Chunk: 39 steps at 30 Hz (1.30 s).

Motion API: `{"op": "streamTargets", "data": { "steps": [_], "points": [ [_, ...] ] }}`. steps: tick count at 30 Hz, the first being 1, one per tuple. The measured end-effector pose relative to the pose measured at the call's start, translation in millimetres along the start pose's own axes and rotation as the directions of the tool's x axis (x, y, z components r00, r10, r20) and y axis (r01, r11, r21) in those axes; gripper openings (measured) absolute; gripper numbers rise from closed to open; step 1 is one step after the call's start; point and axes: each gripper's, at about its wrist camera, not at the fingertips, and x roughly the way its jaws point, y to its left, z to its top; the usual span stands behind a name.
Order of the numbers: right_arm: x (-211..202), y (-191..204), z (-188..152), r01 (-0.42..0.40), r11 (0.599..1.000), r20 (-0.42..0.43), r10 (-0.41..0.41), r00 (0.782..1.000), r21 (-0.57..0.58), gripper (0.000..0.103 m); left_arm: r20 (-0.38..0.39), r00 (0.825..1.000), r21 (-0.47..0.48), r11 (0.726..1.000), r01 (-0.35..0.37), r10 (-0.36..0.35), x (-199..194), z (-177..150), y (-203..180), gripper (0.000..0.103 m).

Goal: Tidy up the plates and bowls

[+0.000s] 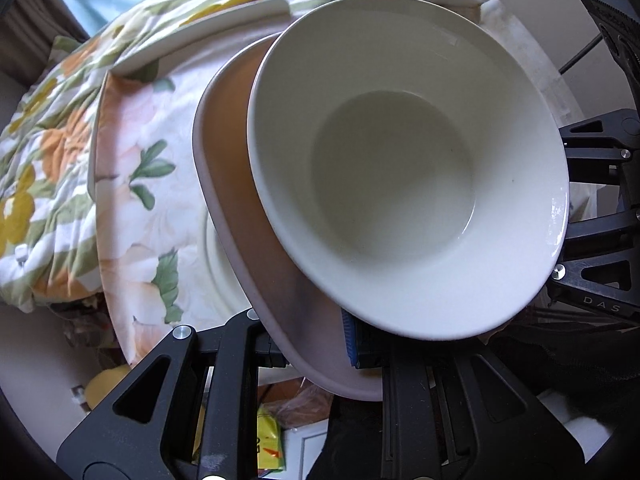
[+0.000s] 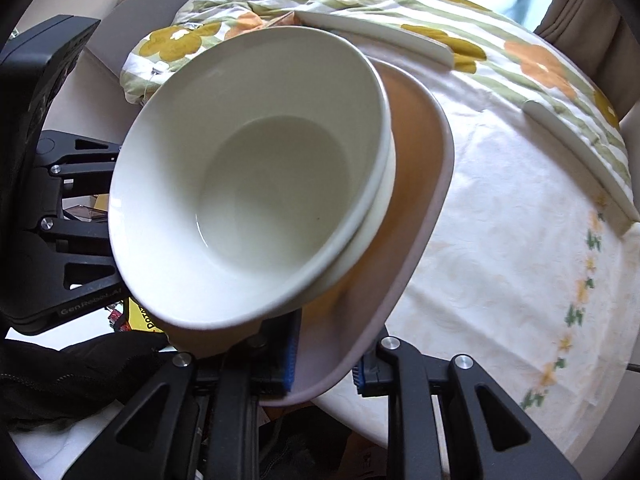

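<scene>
A pale pink-brown plate (image 1: pixel 240 216) carries stacked white bowls (image 1: pixel 400 168) and is held tilted above the round table. My left gripper (image 1: pixel 316 352) is shut on the plate's near rim. In the right wrist view my right gripper (image 2: pixel 324 364) is shut on the same plate (image 2: pixel 416 184) at its opposite rim, with the two nested white bowls (image 2: pixel 256 184) on it. Each view shows the other gripper beyond the bowls.
The round table has a white floral cloth (image 2: pixel 520 248) and a flowered quilt (image 1: pixel 60 128) bunched at its far side. White flat plates or boards (image 2: pixel 384 36) lie on the quilt's edge. Clutter lies on the floor below (image 1: pixel 268 440).
</scene>
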Motion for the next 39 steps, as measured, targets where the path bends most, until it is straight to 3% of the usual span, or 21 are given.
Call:
{"op": "streamTargets", "data": {
  "steps": [6, 14, 27, 33, 37, 39],
  "points": [
    [23.4, 23.3, 5.6, 0.027, 1.0, -0.022, -0.027, 0.999, 0.014, 0.019, -0.012, 1.0, 0.026, 0.999, 0.019, -0.019, 16.9, -11.8, 18.0, 0.016],
    [32.6, 19.9, 2.2, 0.055, 0.997, -0.03, -0.054, 0.998, 0.045, 0.019, -0.023, 0.998, 0.034, 0.998, 0.053, -0.052, 32.8, -8.3, 24.3, 0.016],
    [37.9, 20.9, 3.4, 0.052, 0.996, -0.04, -0.049, 0.998, 0.078, 0.02, -0.022, 0.999, 0.048, 0.998, 0.03, -0.029, 36.8, -6.6, 32.1, 0.017],
    [38.2, 15.8, 10.0, 0.032, 0.994, -0.071, -0.025, 0.997, 0.108, 0.02, -0.083, 0.996, 0.074, 0.997, 0.02, -0.014, 34.2, -1.4, 29.6, 0.017],
    [29.6, 13.8, 12.4, 0.024, 0.993, -0.089, -0.013, 0.996, 0.116, 0.024, -0.121, 0.992, 0.081, 0.996, 0.044, -0.034, 25.8, 1.8, 31.1, 0.019],
    [24.8, 14.2, 12.5, 0.027, 0.992, -0.099, -0.015, 0.995, 0.122, 0.033, -0.132, 0.991, 0.113, 0.993, 0.041, -0.026, 21.2, 2.6, 28.2, 0.027]
  ]
}}
